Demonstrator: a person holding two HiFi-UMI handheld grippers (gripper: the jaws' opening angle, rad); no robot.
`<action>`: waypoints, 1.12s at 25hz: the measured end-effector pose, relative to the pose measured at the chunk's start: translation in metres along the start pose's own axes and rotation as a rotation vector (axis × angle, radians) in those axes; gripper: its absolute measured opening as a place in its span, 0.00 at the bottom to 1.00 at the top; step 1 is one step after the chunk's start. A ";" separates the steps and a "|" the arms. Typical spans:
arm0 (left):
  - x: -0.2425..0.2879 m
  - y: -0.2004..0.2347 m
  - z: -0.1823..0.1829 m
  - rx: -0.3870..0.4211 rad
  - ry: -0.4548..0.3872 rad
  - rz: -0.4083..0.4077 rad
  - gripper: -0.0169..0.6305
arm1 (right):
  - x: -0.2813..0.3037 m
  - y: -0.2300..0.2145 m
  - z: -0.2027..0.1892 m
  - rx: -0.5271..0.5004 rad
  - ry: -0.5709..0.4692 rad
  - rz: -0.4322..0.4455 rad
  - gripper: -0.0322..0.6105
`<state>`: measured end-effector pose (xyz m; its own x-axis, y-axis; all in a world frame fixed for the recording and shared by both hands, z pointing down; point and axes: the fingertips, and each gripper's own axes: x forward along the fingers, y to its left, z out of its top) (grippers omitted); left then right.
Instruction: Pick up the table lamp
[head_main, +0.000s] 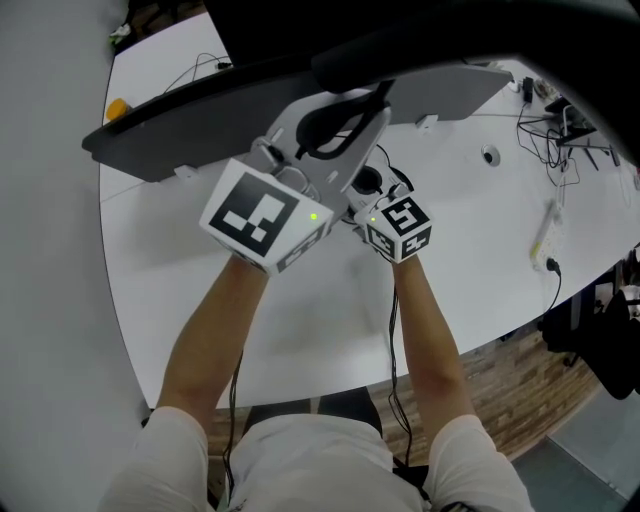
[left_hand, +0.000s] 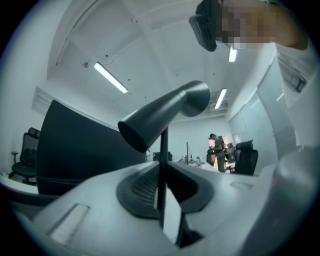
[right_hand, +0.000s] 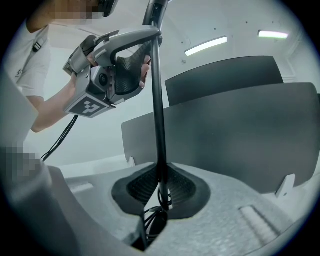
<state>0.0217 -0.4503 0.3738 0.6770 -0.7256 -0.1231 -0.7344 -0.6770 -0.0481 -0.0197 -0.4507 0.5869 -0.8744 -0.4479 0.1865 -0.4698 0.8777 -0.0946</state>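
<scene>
Left gripper (left_hand: 163, 167) and right gripper (right_hand: 160, 172) both clamp the thin stem (right_hand: 158, 100) of the black cone-shaded table lamp (left_hand: 162, 111), whose base is hard to make out beneath them.

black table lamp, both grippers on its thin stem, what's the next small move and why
Probably a short, even lift straight up. The left gripper is shut on the thin black stem below the dark cone shade, the right gripper lower down, so moving together should keep it upright.
</scene>
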 end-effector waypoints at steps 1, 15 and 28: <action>0.000 0.000 0.000 0.000 0.001 -0.002 0.08 | 0.000 0.000 0.000 -0.002 0.001 0.000 0.12; -0.004 -0.006 0.010 -0.022 0.015 -0.009 0.08 | 0.001 0.009 0.010 -0.037 0.010 0.008 0.12; -0.007 -0.019 0.054 0.015 -0.037 -0.001 0.08 | -0.024 0.020 0.046 -0.060 -0.003 0.012 0.12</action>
<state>0.0287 -0.4256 0.3222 0.6760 -0.7195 -0.1593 -0.7343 -0.6759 -0.0630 -0.0134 -0.4301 0.5354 -0.8802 -0.4380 0.1826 -0.4514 0.8915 -0.0377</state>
